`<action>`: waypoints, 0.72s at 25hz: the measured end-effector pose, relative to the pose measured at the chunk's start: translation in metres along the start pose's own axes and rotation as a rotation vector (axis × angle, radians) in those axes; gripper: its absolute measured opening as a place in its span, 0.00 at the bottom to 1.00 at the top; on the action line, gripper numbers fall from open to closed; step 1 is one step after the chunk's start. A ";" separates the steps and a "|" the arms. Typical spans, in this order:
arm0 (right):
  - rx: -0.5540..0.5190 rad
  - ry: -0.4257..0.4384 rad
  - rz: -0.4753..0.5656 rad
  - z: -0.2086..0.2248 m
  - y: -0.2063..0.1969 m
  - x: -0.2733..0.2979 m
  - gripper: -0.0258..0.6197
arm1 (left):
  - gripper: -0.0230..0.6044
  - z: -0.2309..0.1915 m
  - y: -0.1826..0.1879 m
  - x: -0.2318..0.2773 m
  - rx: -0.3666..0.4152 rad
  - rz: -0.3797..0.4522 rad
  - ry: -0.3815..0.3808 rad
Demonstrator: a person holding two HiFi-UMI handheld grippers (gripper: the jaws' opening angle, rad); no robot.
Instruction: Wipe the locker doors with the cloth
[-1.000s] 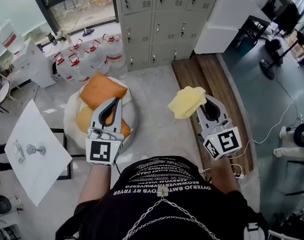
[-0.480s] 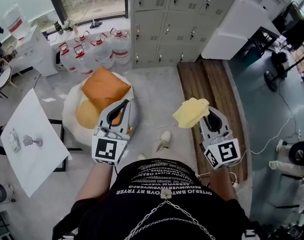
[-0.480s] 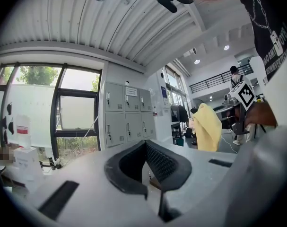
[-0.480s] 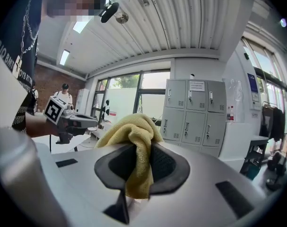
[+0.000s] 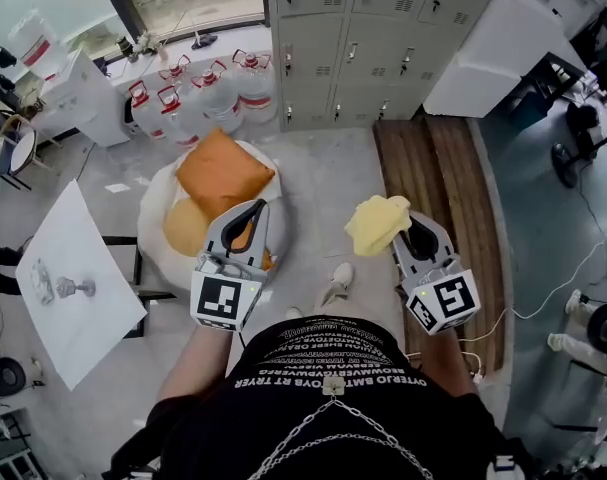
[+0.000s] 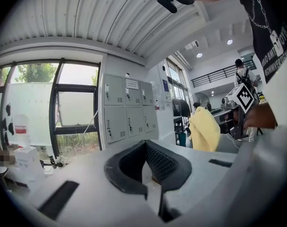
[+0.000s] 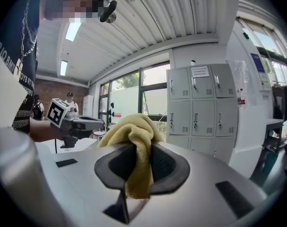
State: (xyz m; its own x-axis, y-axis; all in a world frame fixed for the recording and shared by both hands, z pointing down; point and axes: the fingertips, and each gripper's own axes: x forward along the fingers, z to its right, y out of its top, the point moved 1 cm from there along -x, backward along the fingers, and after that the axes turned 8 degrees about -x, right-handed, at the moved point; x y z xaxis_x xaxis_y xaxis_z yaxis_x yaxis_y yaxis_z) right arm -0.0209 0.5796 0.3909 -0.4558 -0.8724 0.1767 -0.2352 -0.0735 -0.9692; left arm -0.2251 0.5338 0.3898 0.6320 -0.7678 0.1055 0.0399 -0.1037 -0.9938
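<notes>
Now the person is a step closer to the locker doors (image 5: 383, 28) than a second ago: the grey bank sits a little lower and further right in the head view, and a shoe (image 5: 335, 280) shows on the floor between the two arms where none showed before. The walk-up looks nearly done, but no door has been touched; the lockers remain well apart from both tools.

The right tool (image 5: 403, 228) is clamped on the yellow cloth (image 5: 380, 223), as it was a second ago. In the right gripper view the cloth (image 7: 136, 145) is pinched between the pads, bunched above them with a tail hanging below, and the lockers (image 7: 195, 103) stand ahead and slightly right of it.

The left tool (image 5: 251, 216) hangs over the orange cushion (image 5: 223, 168), its jaws drawn together at the tips with nothing between them; its own view confirms this (image 6: 145, 144).

I judge the grip firm enough for wiping. What remains is to close the last gap and press the bunched cloth flat against a door.
</notes>
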 end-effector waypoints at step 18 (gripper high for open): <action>0.007 0.092 0.025 0.141 -0.016 0.058 0.14 | 0.05 0.028 0.031 0.175 0.053 0.002 -0.026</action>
State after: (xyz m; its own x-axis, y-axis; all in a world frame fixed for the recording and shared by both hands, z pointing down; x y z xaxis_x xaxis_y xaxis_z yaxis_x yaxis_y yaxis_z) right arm 0.0777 0.4619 0.3920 -0.5388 -0.8257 0.1671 -0.2164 -0.0560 -0.9747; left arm -0.0920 0.4138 0.3767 0.6518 -0.7513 0.1032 0.0789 -0.0682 -0.9946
